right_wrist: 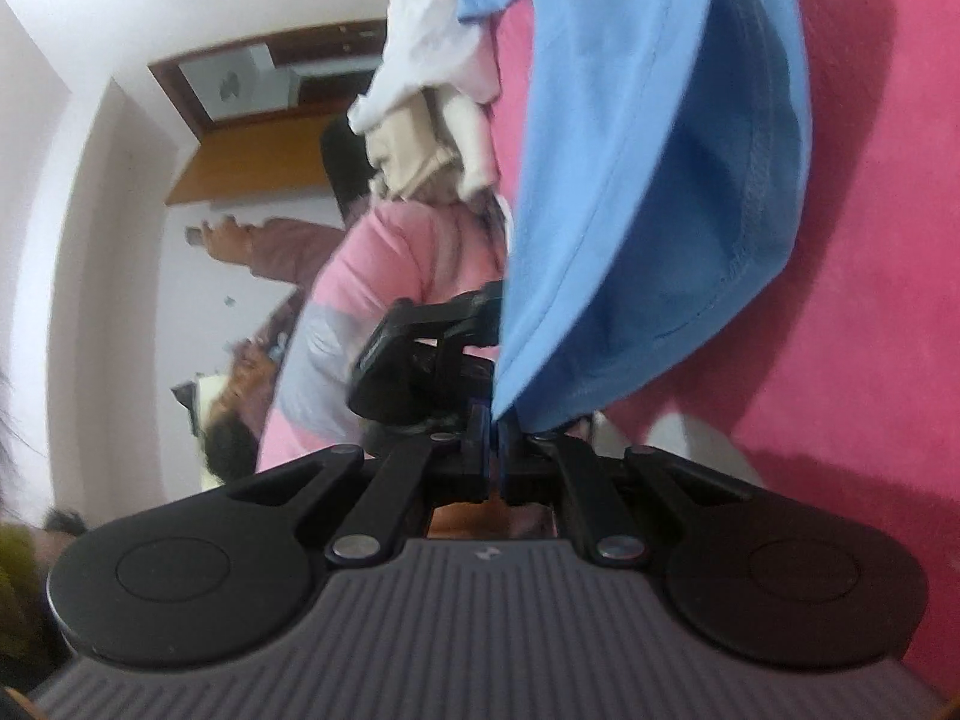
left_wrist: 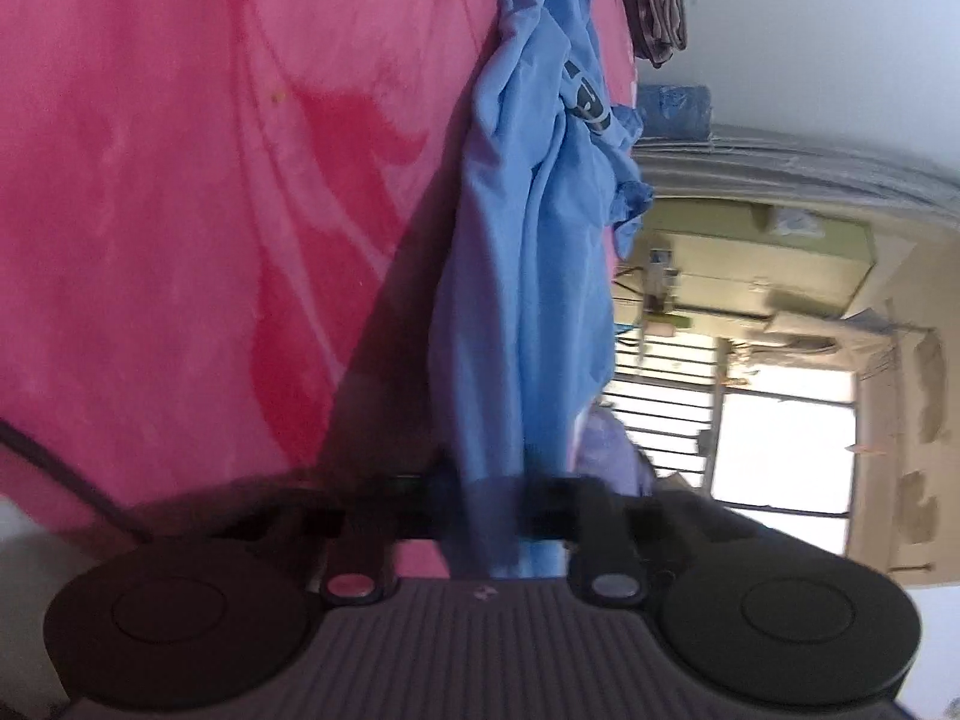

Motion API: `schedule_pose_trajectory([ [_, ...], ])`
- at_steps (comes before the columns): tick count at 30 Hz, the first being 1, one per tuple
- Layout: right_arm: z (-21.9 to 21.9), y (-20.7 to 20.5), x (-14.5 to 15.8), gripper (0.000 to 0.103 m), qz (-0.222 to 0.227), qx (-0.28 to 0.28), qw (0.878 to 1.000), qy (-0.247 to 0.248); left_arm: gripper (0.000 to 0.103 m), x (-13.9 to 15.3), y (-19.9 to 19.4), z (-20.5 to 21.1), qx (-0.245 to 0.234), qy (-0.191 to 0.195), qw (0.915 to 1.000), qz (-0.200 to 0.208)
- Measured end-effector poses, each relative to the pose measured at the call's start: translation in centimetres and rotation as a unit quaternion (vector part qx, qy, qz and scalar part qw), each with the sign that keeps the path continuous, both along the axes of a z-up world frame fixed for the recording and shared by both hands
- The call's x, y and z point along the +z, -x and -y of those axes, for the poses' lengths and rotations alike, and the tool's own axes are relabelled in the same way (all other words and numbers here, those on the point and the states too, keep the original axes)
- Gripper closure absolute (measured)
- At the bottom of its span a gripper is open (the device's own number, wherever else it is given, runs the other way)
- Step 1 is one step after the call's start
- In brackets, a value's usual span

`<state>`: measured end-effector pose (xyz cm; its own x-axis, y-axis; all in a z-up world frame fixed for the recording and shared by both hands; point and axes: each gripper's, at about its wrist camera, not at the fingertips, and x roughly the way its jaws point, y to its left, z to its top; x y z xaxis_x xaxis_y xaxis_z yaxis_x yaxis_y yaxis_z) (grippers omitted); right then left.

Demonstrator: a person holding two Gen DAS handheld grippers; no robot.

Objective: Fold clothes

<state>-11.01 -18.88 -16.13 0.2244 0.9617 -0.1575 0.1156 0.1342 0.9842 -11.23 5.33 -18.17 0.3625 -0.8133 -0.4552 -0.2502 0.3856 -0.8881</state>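
Blue shirt (left_wrist: 516, 252) stretched lengthwise between both — left gripper (left_wrist: 492, 504) and right gripper (right_wrist: 497, 456) each clamp it.

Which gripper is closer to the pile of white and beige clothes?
Right. The right gripper, shut on the blue shirt, has the pile of white and beige clothes just ahead. The left gripper view shows no such pile.

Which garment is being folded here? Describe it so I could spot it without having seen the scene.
Start from the pink bedspread filling the background. Hanging in front of it is the light blue shirt, pinched by the left gripper and the right gripper. Only it is blue and lifted; the white and beige clothes lie piled behind.
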Motion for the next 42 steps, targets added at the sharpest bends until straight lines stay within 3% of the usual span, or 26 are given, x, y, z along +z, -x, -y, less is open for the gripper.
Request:
schedule_pose_trajectory([
  [4, 1.1, -0.3, 1.7, 0.093, 0.040, 0.039, 0.995, 0.086, 0.099, 3.3, -0.2, -0.6, 0.001, -0.130, 0.9909, 0.033],
  [6, 3.0, -0.6, 2.8, 0.074, 0.072, 0.051, 0.988, 0.129, 0.099, 5.1, -0.4, -1.0, 0.003, -0.197, 0.9791, 0.053],
  [9, 6.7, -1.8, 4.3, 0.066, 0.102, 0.021, 0.982, 0.157, 0.099, 6.8, -0.5, -0.9, 0.000, -0.277, 0.9580, 0.076],
  [11, 9.4, -3.2, 4.9, 0.062, 0.104, -0.041, 0.977, 0.183, 0.099, 7.4, -0.5, -0.5, -0.005, -0.320, 0.9432, 0.088],
  [13, 10.6, -5.4, 4.6, 0.062, 0.086, -0.098, 0.968, 0.213, 0.099, 8.1, -0.5, -0.2, -0.009, -0.363, 0.9263, 0.100],
  [17, 10.0, -8.6, 2.2, 0.061, 0.028, -0.115, 0.959, 0.257, 0.099, 9.3, -0.5, 0.5, -0.018, -0.446, 0.8862, 0.123],
  [18, 9.3, -9.2, 1.6, 0.062, 0.020, -0.106, 0.957, 0.269, 0.099, 9.4, -0.2, 0.5, -0.020, -0.455, 0.8813, 0.124],
  [22, 6.6, -10.0, 0.8, 0.063, 0.030, -0.092, 0.953, 0.289, 0.099, 9.0, 1.1, -0.2, -0.026, -0.466, 0.8757, 0.122],
  [29, 4.6, -8.2, 1.4, 0.097, 0.073, -0.054, 0.945, 0.315, 0.099, 8.2, 0.2, 0.8, -0.033, -0.468, 0.8749, 0.121],
  [33, 6.7, -7.2, 2.8, 0.100, 0.068, -0.085, 0.947, 0.303, 0.099, 8.5, 0.4, 0.6, -0.032, -0.468, 0.8748, 0.123],
  [38, 12.8, -5.6, 8.3, 0.100, 0.105, -0.164, 0.917, 0.348, 0.099, 8.7, 0.5, 0.3, -0.039, -0.456, 0.8810, 0.120],
  [42, 18.3, -4.4, 11.9, 0.100, 0.120, -0.201, 0.879, 0.416, 0.099, 8.8, 0.4, 0.2, -0.043, -0.422, 0.8985, 0.111],
])
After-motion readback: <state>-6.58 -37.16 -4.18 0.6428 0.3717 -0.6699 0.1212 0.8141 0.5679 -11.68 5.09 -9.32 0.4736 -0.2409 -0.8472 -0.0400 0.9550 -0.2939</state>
